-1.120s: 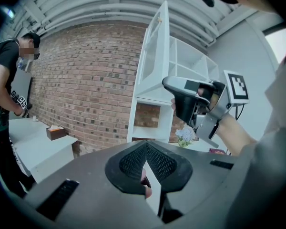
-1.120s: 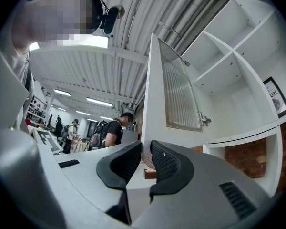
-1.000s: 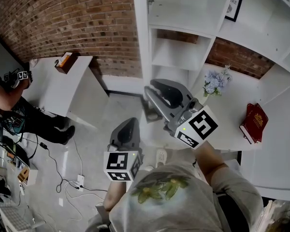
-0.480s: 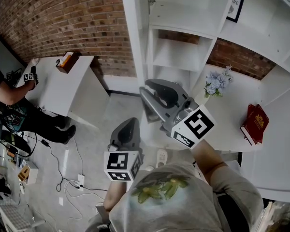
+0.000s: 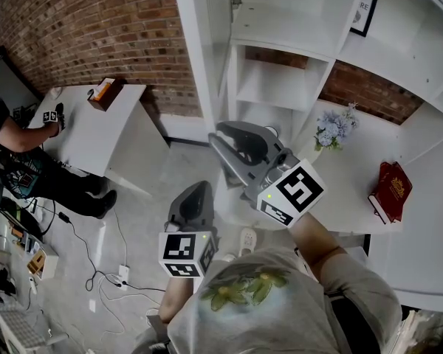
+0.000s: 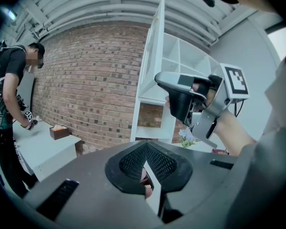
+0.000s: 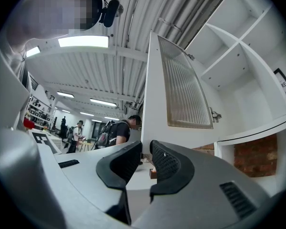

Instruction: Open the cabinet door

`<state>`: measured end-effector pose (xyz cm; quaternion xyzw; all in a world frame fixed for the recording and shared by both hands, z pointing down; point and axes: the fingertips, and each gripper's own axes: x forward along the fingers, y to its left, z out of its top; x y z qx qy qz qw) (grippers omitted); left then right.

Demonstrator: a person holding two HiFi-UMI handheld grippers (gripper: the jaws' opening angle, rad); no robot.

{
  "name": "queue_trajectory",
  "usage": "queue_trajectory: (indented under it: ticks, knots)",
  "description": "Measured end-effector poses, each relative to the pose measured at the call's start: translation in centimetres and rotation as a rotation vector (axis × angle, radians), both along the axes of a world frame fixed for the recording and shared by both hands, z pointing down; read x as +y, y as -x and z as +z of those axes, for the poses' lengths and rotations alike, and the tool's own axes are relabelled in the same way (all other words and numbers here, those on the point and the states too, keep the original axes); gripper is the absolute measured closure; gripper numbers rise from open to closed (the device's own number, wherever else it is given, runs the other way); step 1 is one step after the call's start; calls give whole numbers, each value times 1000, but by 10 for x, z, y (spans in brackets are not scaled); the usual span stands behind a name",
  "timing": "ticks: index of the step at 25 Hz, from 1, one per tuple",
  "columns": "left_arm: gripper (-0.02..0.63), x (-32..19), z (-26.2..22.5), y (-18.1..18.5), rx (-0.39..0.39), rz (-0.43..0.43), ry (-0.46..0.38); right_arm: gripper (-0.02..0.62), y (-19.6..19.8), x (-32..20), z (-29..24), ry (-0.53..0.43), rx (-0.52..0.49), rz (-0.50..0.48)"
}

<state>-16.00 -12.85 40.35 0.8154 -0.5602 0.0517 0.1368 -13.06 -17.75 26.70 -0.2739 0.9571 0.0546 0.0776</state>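
Note:
The white cabinet door [image 5: 199, 50] stands swung out from the shelf unit and shows edge-on in the head view. It has a ribbed glass panel [image 7: 186, 89] and a hinge on its inner side. My right gripper [image 5: 220, 133] is shut on the door's lower free edge, and the door [image 7: 155, 94] rises straight out of the narrow gap between its jaws [image 7: 146, 149]. My left gripper [image 5: 196, 190] hangs lower and nearer to me, apart from the door, with its jaws shut on nothing [image 6: 145, 149]. From there the door [image 6: 155, 70] and the right gripper [image 6: 168, 92] show ahead.
Behind the door are open white shelves [image 5: 280, 87]. A vase of pale flowers [image 5: 331, 130] and a red book [image 5: 387, 189] sit on the white counter at right. At left, a person [image 5: 7, 146] leans on a white table with a brown box [image 5: 103, 93]. Cables [image 5: 96, 271] lie on the floor.
The door has swung further to the left, away from the shelves, and my right gripper has moved left with it. The left gripper has stayed put. The person at left has shifted.

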Motion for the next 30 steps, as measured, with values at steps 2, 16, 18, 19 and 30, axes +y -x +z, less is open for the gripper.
queue_trajectory:
  ticks: [2, 16, 18, 19, 30]
  knots:
    - [598, 0, 0, 1, 1, -2, 1, 523, 3, -1, 0, 1, 2, -4]
    - [598, 2, 1, 19, 9, -45, 2, 523, 23, -6, 1, 40, -27, -51]
    - [598, 3, 2, 23, 12, -58, 3, 523, 25, -6, 3, 42, -30, -51]
    - [598, 4, 2, 25, 13, -64, 3, 523, 25, -6, 3, 43, -31, -51]
    - [598, 16, 6, 37, 25, -96, 18, 523, 24, -4, 0, 51, -63, -32]
